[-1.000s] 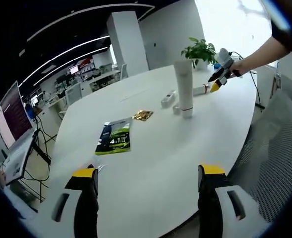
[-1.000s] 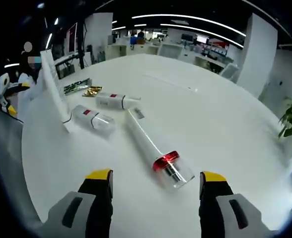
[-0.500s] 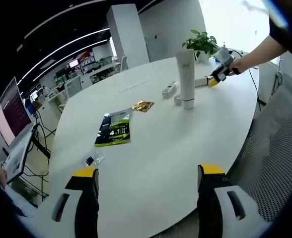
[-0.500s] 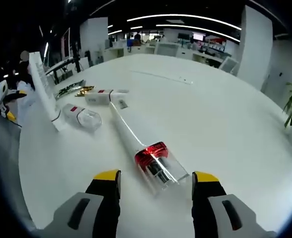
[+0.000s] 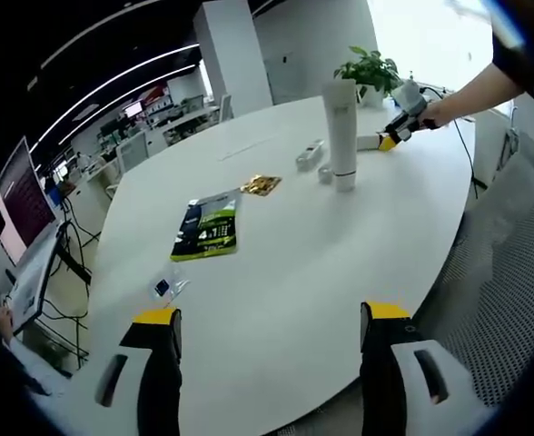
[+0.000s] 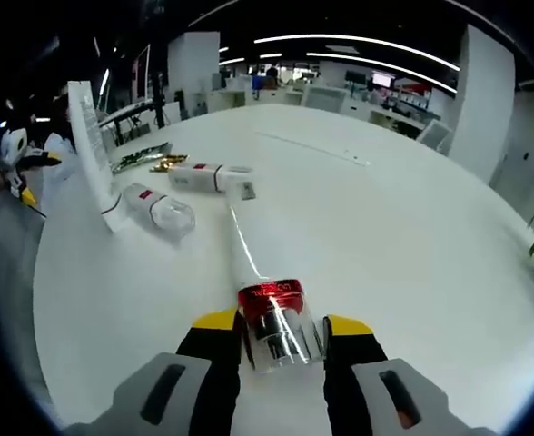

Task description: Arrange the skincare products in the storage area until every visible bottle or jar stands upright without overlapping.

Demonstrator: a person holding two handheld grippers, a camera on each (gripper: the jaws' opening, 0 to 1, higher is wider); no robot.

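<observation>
A long white bottle (image 6: 249,263) with a red band and a clear cap lies on the white table (image 6: 412,236). Its cap end sits between the jaws of my right gripper (image 6: 281,325), which press against it on both sides. Further off lie a clear-capped bottle (image 6: 158,207) and a white bottle (image 6: 208,176), beside a tall white tube (image 6: 90,150) standing upright. In the left gripper view the tube (image 5: 342,132) stands far across the table, with the small bottles (image 5: 310,156) lying by it and the right gripper (image 5: 390,138) in a hand. My left gripper (image 5: 267,350) hangs open over the near table edge.
A green packet (image 5: 205,236), a gold wrapper (image 5: 261,185) and a small sachet (image 5: 164,287) lie on the table (image 5: 285,272). A potted plant (image 5: 367,71) stands at the far end. A monitor (image 5: 13,204) is off to the left, a mesh chair (image 5: 512,309) to the right.
My right gripper has moved forward over the long bottle's cap and its jaws have narrowed onto it. The left gripper view has barely shifted; its jaws stay open.
</observation>
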